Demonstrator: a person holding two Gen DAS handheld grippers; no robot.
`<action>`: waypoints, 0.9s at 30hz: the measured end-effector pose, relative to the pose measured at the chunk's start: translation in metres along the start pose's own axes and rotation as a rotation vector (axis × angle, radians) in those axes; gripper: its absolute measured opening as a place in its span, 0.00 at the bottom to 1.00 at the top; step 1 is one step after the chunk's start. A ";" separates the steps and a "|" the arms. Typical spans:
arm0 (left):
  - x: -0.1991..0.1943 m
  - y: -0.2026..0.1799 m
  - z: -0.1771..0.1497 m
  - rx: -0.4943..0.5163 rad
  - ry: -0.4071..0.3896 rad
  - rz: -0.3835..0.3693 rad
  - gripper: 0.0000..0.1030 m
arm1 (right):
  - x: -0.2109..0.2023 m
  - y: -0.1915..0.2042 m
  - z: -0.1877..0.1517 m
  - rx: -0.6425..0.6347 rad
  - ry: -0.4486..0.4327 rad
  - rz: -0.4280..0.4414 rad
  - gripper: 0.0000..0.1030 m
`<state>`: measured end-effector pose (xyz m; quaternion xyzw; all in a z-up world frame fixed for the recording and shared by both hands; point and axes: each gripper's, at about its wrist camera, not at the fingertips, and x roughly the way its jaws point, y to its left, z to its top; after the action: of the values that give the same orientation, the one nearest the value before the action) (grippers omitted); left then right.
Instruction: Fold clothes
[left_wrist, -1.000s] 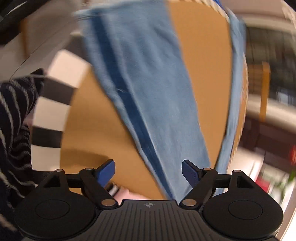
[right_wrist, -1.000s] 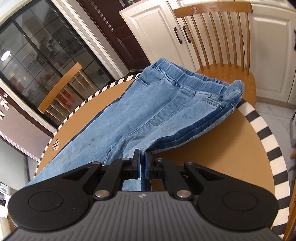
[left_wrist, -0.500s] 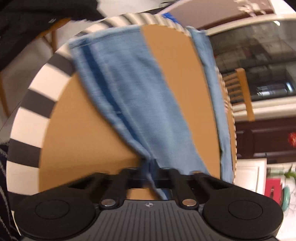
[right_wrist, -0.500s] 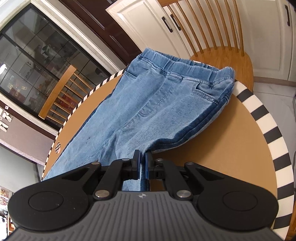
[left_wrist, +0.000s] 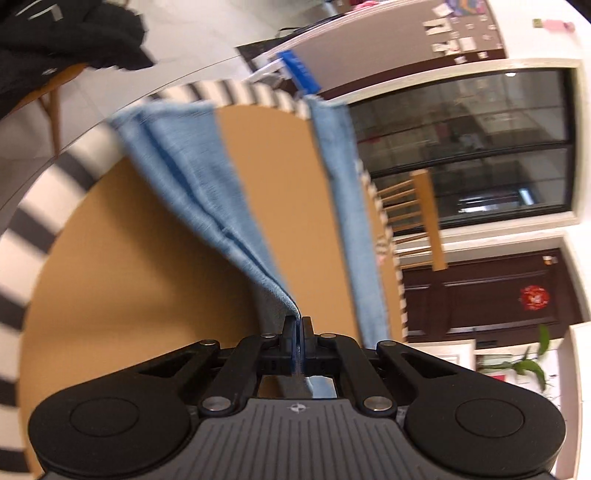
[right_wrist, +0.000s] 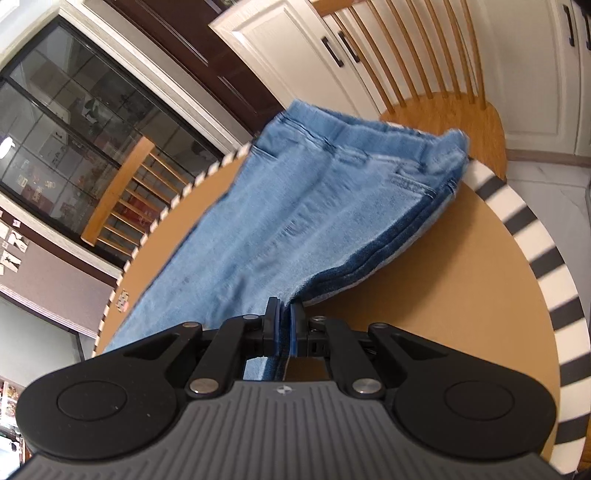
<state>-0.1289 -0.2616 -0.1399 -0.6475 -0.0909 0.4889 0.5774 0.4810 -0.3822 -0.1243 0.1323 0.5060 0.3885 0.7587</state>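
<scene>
So the left gripper (left_wrist: 297, 325) was wide open a second ago and has now clamped onto the jeans (left_wrist: 192, 177) and tugged the leg edge up off the round table (left_wrist: 122, 258). The right gripper (right_wrist: 283, 314) was already pinching denim at 6 o'clock, so the fold's on. Which part the left one has, probably a hem, is blurry. Hems run off toward 12.

home dining area: round wooden surface (right_wrist: 461, 266) with striped rim, spindle-back wooden chairs (right_wrist: 436, 62), white panelled cabinet doors (right_wrist: 295, 44), glass-fronted display cabinet (right_wrist: 55, 122), dark wooden door (left_wrist: 491, 291).
</scene>
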 end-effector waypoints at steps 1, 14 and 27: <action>0.005 -0.007 0.006 0.003 -0.005 -0.017 0.00 | 0.000 0.006 0.004 -0.007 -0.008 0.005 0.05; 0.204 -0.156 0.147 0.130 0.020 -0.070 0.01 | 0.146 0.156 0.109 -0.167 -0.072 -0.169 0.03; 0.362 -0.145 0.214 0.068 0.371 0.140 0.02 | 0.207 0.138 0.101 -0.074 -0.081 -0.372 0.33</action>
<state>-0.0391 0.1727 -0.1789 -0.7112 0.0790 0.4032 0.5704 0.5448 -0.1218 -0.1344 0.0241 0.4762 0.2544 0.8414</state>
